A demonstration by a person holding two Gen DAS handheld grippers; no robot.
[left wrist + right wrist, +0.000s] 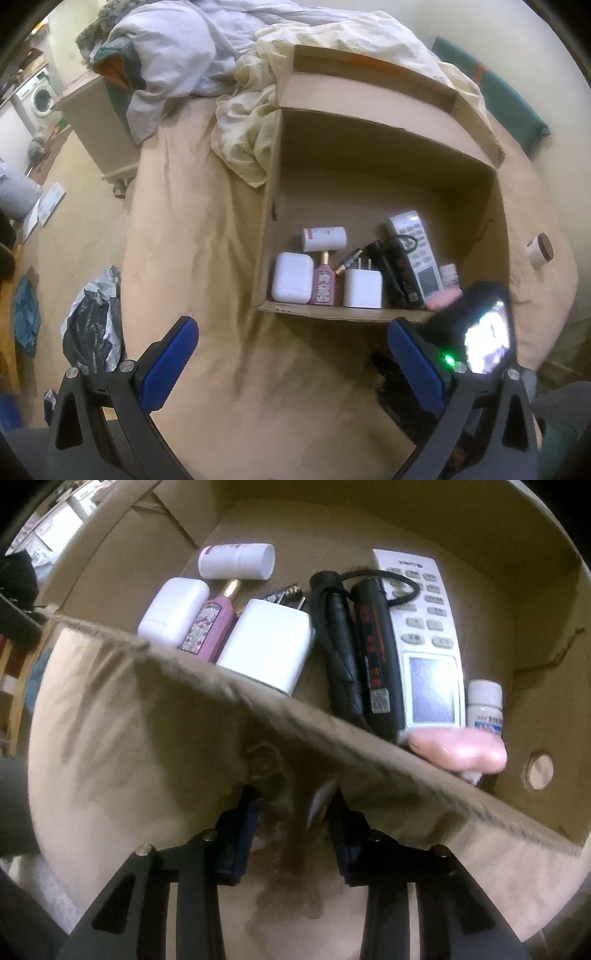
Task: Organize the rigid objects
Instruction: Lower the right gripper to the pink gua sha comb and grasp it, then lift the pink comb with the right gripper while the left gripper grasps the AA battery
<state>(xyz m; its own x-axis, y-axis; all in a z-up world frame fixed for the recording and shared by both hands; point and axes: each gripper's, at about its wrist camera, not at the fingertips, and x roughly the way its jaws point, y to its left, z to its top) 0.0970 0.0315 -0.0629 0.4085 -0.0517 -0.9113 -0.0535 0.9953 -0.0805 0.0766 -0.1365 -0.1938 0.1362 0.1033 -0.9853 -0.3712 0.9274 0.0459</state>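
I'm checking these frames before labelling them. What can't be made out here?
- Right gripper, right wrist view: the motion-blurred cardboard box wall in front hides its fingertips; whether it holds anything is unclear.
- Medicine bottle: label print too small; the pink object covers its base.
- Black plastic bag, left wrist view: contents hidden.

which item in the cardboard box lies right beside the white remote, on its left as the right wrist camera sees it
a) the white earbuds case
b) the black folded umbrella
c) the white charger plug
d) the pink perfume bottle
b: in the right wrist view the black folded umbrella lies lengthwise against the white remote, its loop strap draped over the keypad, while the other three sit further left in the cardboard box.
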